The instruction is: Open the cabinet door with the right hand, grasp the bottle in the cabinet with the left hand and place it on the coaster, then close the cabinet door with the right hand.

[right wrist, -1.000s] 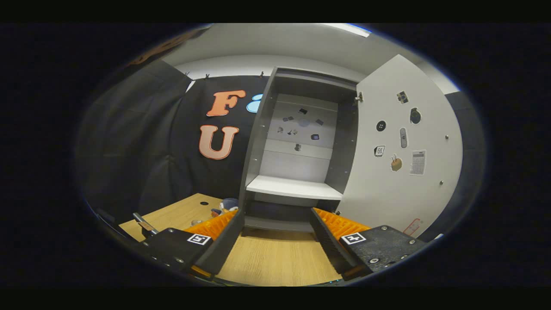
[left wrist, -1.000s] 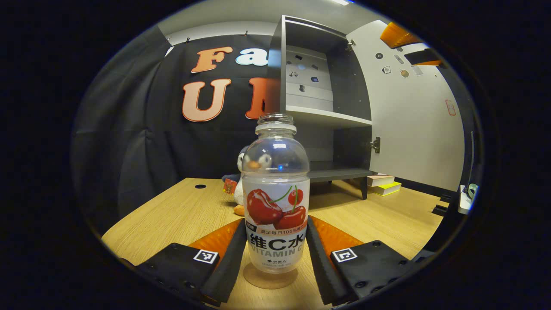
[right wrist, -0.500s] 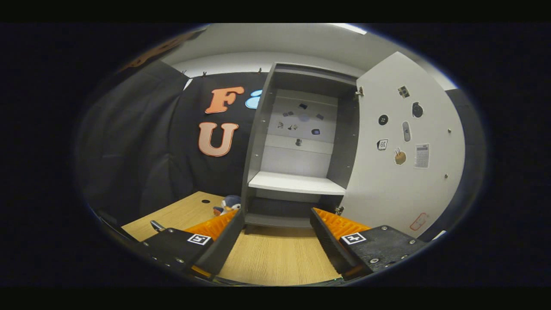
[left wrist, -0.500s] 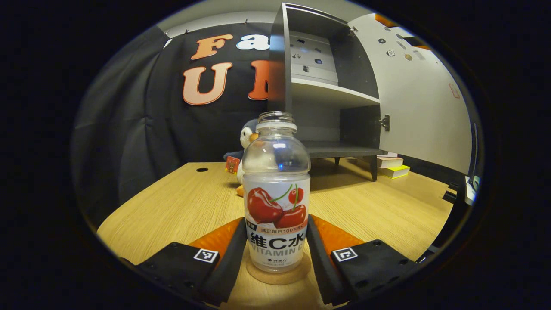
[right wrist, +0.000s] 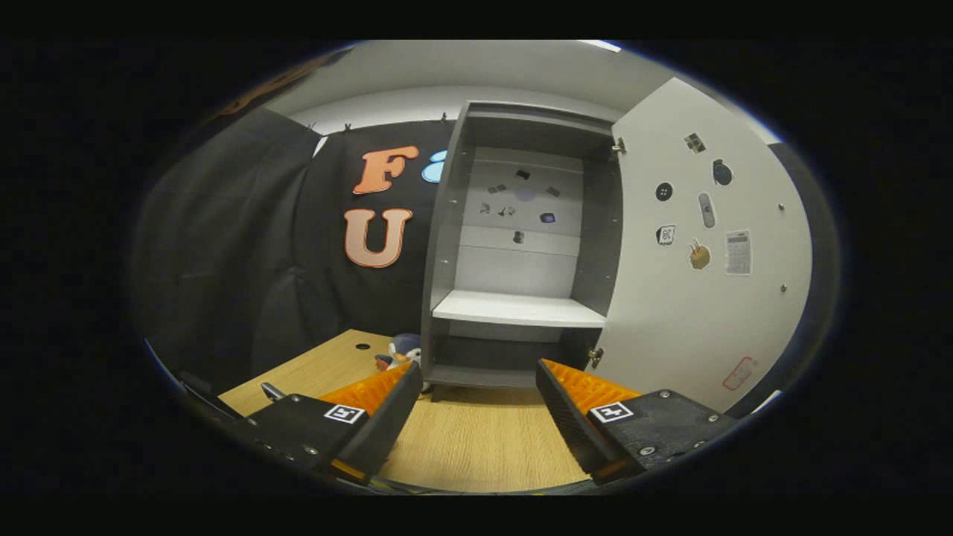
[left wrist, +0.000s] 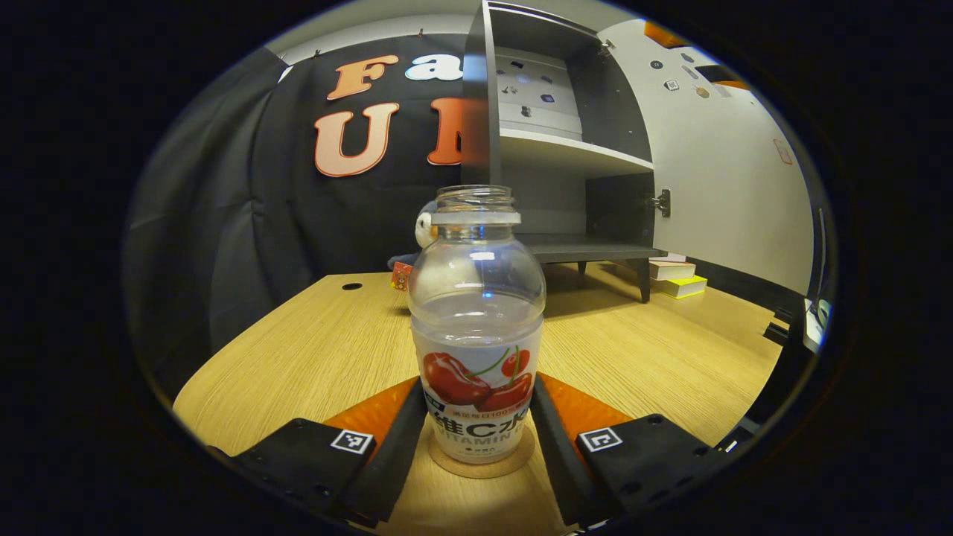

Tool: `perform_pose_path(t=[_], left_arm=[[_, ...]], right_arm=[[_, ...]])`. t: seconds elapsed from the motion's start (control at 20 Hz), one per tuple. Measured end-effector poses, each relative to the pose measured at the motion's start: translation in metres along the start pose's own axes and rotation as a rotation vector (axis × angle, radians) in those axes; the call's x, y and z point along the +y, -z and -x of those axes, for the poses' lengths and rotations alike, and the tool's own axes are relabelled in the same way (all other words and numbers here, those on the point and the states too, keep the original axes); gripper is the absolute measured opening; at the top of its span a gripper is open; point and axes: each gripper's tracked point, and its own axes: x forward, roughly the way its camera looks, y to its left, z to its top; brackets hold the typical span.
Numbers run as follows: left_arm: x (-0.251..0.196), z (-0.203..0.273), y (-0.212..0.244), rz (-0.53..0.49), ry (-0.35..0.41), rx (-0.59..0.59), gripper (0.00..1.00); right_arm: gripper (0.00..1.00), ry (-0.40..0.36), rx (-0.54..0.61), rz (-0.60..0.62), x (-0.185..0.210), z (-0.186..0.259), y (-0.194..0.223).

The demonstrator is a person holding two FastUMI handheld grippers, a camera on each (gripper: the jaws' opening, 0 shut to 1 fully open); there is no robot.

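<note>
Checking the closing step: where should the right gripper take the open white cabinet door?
Probably the white cabinet door at its free right edge, coming from the front. Hinges sit on its left against the grey cabinet, and it stands swung wide; the right gripper is open.

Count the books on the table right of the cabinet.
2, stacked by the cabinet foot under the open door: a white book on top, a yellow-edged book beneath. More may hide behind.

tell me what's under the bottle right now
A round coaster on the wooden table; its rim shows around the bottle base. The coaster's centre is covered.
</note>
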Motion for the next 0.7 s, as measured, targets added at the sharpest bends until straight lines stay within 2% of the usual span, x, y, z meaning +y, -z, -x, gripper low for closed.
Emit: perform_pose_path(t=[0.25, 0.35, 0.7], left_arm=[[0.001, -0.004, -0.004, 0.015, 0.006, 0.008, 0.86], [0.004, -0.006, -0.014, 0.022, -0.006, -0.008, 0.93], [0.002, -0.01, -0.076, -0.021, -0.01, -0.102, 0.95]], right_arm=[[0.94, -0.008, 0.007, -0.018, -0.002, 0.002, 0.003], [0.94, -0.013, 0.003, -0.022, -0.003, 0.004, 0.002], [0.94, -0.002, -0.032, -0.048, -0.019, 0.013, -0.01]])
